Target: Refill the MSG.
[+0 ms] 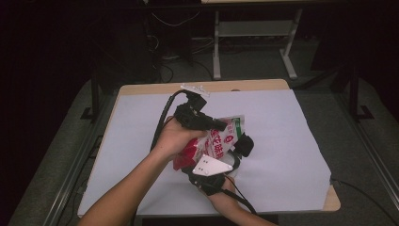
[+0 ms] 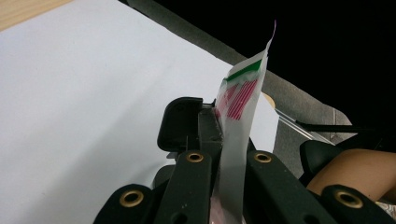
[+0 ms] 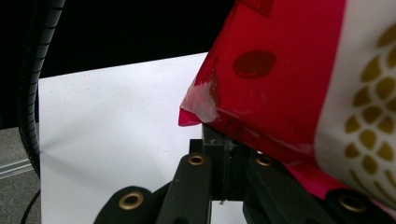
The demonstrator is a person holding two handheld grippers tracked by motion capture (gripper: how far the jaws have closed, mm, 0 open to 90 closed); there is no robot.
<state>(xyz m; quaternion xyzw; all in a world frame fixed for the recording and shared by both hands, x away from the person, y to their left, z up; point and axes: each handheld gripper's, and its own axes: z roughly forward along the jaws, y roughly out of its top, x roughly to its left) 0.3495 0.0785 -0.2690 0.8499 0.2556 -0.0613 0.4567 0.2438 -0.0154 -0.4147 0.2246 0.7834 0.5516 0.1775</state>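
- The left claw (image 1: 221, 125) was clamped tight on the top seam of the snack bag (image 1: 214, 143); in the left gripper view the thin sealed edge of the bag (image 2: 236, 135) ran straight up between the closed jaws.
- The right claw (image 1: 242, 147) was likewise closed on the bag, gripping a lower red corner of it (image 3: 205, 109) in the right gripper view, so both claws held the one bag between them.
- The bag hung above the middle of the tabletop (image 1: 282, 141), slightly toward its near edge, lifted clear of the white sheet (image 1: 141, 141).
- The step in hand looked like pulling the bag open or stretching it taut. To do it well, I judged that the two grips should stay on the seams and the pull should run evenly and opposite, since a slippery film pinched at a thin edge could slide out or tear crookedly.
- The left hand (image 1: 176, 136) and its cable (image 1: 162, 117) crowded the bag's left side, so any twist was better made away from them.
- Open room lay all around: the sheet was bare toward the far edge, both side edges and the near right corner.
- The near edge sat close under the forearms, so pulling outward to the sides seemed safer than drawing back.
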